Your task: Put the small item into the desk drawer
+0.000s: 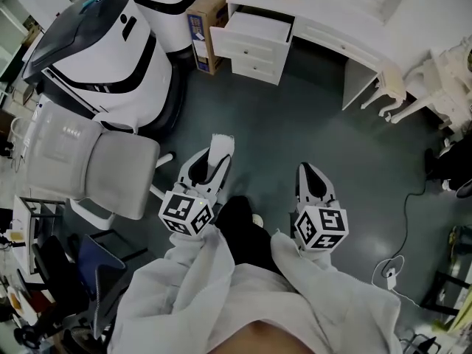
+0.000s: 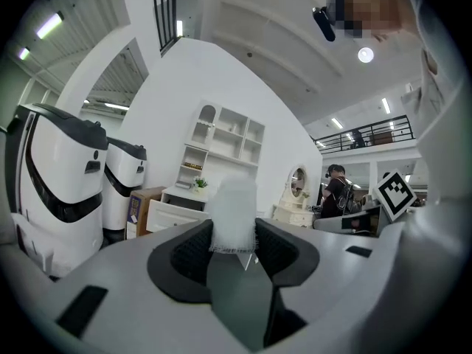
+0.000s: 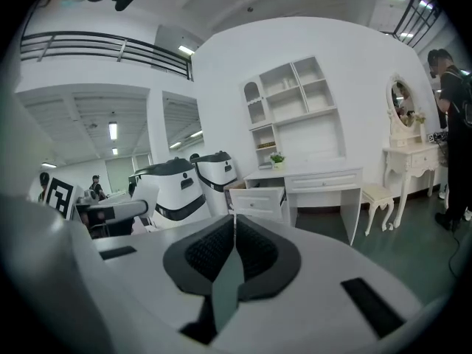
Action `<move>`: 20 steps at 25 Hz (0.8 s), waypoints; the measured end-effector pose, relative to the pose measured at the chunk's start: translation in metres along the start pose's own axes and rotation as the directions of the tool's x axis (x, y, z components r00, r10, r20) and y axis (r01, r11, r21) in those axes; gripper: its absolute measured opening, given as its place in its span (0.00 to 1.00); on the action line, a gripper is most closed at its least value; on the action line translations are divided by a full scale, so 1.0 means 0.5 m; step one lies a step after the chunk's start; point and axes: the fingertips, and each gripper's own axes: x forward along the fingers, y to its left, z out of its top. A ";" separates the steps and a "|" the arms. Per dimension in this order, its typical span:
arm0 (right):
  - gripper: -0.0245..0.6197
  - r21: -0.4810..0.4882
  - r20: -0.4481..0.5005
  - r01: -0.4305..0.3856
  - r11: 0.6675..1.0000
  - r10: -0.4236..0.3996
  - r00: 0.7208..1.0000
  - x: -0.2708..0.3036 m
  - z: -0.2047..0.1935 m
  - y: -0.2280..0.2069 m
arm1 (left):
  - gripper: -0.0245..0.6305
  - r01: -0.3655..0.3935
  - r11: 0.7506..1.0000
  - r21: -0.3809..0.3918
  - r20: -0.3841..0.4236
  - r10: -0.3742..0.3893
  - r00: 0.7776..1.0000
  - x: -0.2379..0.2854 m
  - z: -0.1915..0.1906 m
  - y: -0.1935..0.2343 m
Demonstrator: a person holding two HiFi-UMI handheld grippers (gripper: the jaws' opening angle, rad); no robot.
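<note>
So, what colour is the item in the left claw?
The item is white; the left gripper view shows it best.

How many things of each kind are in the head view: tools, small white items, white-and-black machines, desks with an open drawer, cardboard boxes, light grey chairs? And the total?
Tools: 2, left tool and right tool
Small white item: 1
White-and-black machines: 2
Desk with an open drawer: 1
Cardboard box: 1
Light grey chair: 1
Total: 8
</note>
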 end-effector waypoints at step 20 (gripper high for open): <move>0.10 -0.012 -0.013 -0.045 0.999 0.045 0.999 0.152 0.066 -0.041 | 0.31 0.008 1.000 0.026 0.032 -0.009 0.999 0.163 0.055 0.069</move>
